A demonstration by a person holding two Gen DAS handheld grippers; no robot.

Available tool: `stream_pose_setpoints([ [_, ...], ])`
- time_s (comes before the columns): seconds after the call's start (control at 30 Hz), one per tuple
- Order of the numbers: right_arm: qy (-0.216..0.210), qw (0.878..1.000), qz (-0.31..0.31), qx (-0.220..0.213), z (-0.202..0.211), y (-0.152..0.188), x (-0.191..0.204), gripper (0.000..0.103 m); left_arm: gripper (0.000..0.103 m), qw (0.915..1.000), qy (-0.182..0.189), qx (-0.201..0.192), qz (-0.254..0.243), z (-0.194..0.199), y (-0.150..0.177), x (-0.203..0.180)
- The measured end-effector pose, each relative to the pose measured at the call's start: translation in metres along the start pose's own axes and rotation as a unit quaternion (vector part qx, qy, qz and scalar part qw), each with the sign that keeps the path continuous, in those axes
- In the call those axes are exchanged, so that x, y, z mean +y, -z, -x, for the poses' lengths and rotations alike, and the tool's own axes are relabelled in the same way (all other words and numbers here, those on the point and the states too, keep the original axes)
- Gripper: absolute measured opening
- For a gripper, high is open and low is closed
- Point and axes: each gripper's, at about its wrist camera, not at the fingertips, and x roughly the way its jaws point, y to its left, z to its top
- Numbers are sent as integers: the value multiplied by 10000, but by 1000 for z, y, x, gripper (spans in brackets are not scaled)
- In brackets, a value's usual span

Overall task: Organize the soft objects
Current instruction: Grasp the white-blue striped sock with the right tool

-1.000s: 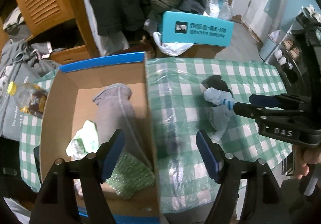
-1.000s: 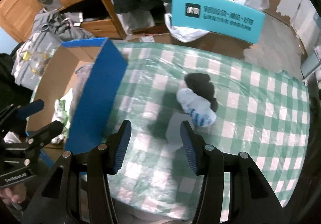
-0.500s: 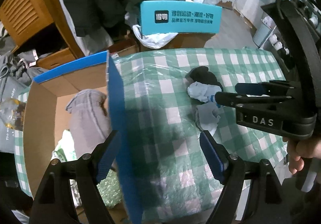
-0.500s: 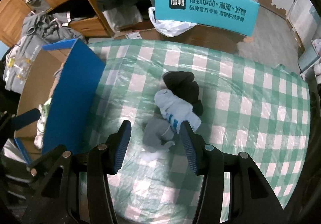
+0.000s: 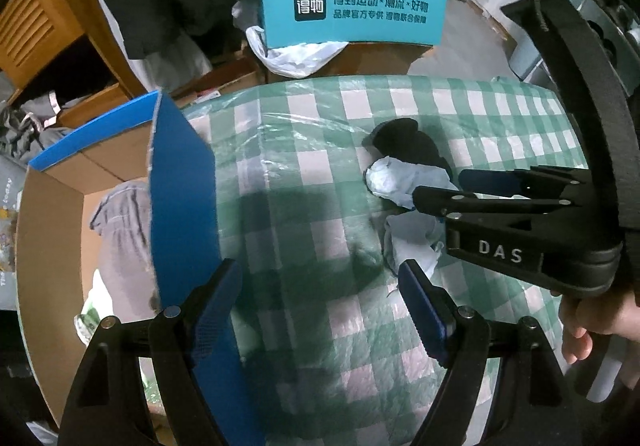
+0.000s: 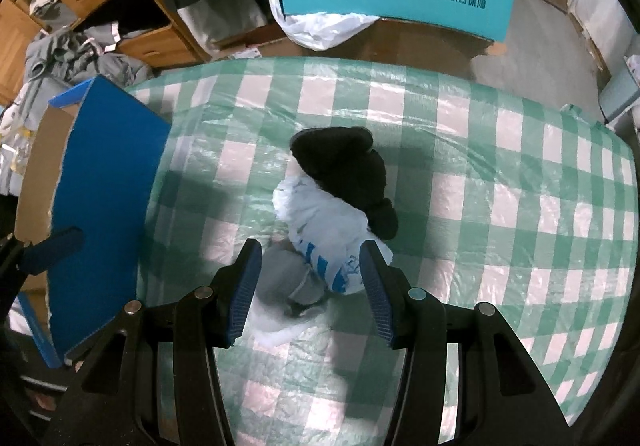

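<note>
The right gripper point(image 6: 310, 286) is the nearer one: its jaws stand open and empty, with the grey sock point(image 6: 286, 280) and the tail of the white blue-striped sock point(image 6: 324, 230) lying between and just ahead of the pads, untouched. The white sock's long axis runs diagonally away to the left, ending against the black sock point(image 6: 344, 166) beyond. The left gripper point(image 5: 320, 306) gapes wide, empty, with the pile off to its right and the cardboard box point(image 5: 180, 186) to its left.

Dim, cool light is falling from above. Glare is glinting off the plastic-covered checked cloth point(image 6: 460, 150), shadows pooling beneath. Fisheye edges are bending and darkening.
</note>
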Motion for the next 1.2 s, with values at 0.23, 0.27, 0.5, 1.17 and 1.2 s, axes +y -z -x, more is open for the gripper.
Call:
stream_pose_setpoints([
  [0.23,-37,9999,-50,112,-18,2,-4,51,82,10000,-17,79,-17,-11,-3,-3],
  [0.27,-28,9999,-53,120,-20,2,-4,51,82,10000,-21,87,-13,-12,-3,-3],
  [0.5,-26,9996,-155,226,-23,6,-14,37,82,9998,-31,189,-14,-22,-2,-3],
  [1.17,295,9954,-789,458,14,65,-62,34,82,9989,26,275,-373,-20,14,-28],
  [1.2,323,9951,-809,459,17,69,-65,34,82,9988,32,277,-395,-20,15,-30],
])
